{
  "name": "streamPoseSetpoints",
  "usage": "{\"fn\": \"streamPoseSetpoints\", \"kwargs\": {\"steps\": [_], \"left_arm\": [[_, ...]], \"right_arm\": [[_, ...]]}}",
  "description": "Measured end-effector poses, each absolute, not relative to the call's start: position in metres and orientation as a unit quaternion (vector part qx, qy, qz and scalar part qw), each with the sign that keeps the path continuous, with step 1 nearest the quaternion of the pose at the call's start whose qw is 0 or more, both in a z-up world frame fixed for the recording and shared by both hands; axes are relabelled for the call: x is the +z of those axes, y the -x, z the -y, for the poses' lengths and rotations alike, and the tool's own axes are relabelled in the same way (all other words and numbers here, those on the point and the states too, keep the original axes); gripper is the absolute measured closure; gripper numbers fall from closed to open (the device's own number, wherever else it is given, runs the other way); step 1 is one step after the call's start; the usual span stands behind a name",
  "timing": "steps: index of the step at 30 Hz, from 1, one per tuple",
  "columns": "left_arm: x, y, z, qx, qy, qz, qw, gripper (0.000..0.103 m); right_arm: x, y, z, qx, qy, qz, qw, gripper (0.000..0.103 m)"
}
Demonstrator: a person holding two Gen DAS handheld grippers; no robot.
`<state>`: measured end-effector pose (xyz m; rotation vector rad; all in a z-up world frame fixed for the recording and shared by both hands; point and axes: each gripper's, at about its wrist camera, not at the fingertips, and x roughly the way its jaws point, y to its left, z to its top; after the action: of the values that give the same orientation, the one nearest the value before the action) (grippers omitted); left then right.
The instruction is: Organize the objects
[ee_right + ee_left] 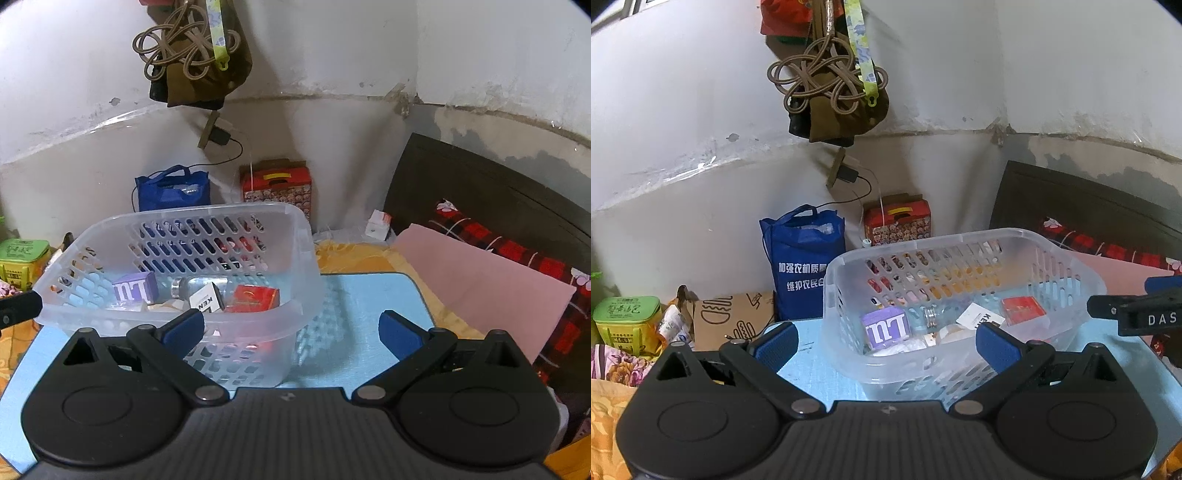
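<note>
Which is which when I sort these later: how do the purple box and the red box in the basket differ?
The purple box sits at the basket's left end, the red box toward its right end. The purple box bears large white letters; the red box shows no lettering that can be read. A white card and a clear bottle lie between them. Both are small cartons resting on the basket floor, neither held by a gripper.

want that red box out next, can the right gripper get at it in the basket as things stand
Probably yes: the right gripper is open, the basket has no lid, and the red box lies uncovered on top.
</note>
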<state>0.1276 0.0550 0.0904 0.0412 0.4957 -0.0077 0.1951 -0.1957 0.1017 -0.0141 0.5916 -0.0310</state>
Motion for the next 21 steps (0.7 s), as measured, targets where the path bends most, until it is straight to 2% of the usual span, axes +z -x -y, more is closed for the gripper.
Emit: {"fn": "streamPoseSetpoints", "kwargs": {"steps": [21], "left_arm": [[0.093,-0.127,-0.072,-0.018,0.012,-0.229,0.973,0.0]], "right_arm": [[0.11,-0.198,0.19,-0.001,0.016,-0.294,0.956,0.0]]}}
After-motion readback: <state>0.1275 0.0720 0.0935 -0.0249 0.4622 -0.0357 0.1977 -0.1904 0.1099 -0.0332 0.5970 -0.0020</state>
